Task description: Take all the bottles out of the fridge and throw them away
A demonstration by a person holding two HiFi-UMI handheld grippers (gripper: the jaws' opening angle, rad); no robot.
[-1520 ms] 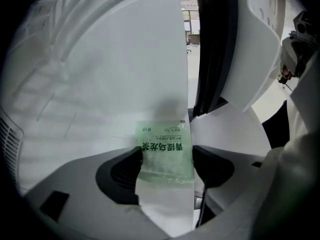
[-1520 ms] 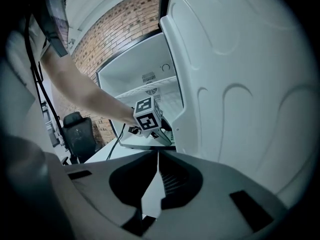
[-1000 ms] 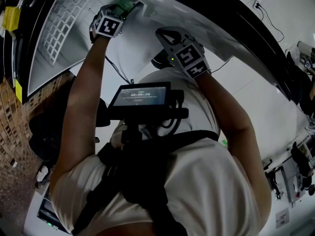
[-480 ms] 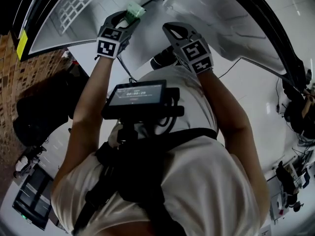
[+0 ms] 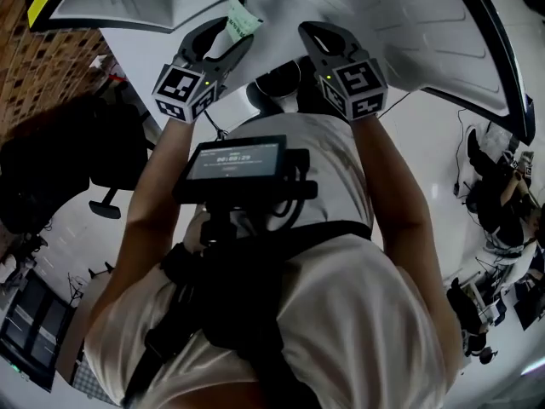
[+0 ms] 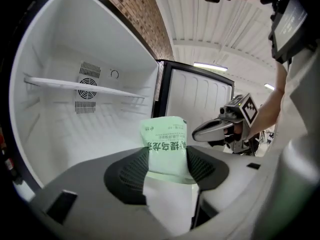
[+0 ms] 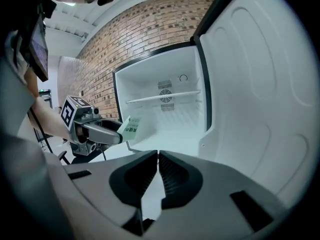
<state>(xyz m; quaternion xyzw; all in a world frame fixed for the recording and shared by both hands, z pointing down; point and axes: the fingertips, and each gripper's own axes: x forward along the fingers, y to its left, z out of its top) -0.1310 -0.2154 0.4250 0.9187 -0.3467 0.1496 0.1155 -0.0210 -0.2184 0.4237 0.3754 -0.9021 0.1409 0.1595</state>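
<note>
"Two grippers are up in front of the fridge [image 7: 165,119], and only one is carrying. What worries you?"

"The left gripper [image 5: 228,41]. Its jaws stand wide, pressed on either side of a soft pouch [image 6: 165,144]. They grip it low, so most of it sticks out past the pads. I reckon a soft pack like that could sag or slide out if the hand swings fast, and a harder squeeze might burst it."

"And the other one?"

"The right gripper [image 7: 157,173] has its jaws closed together on nothing. It hangs near the left one, with the open door [image 7: 260,84] close on its far side, so a careless turn could knock the pouch against either."

"Where is the pouch exactly?"

"In the air, out beyond the fridge's front edge, clear of its shelf [image 6: 80,85] and its floor. It sits upright between the jaws."

"What does it look like?"

"Flat, pale green at the top with dark print, white lower down. Not a bottle, to my eye, so it may end up thrown out by mistake. I see no bottle in the part of the compartment that shows, and no bin in sight either."
</note>
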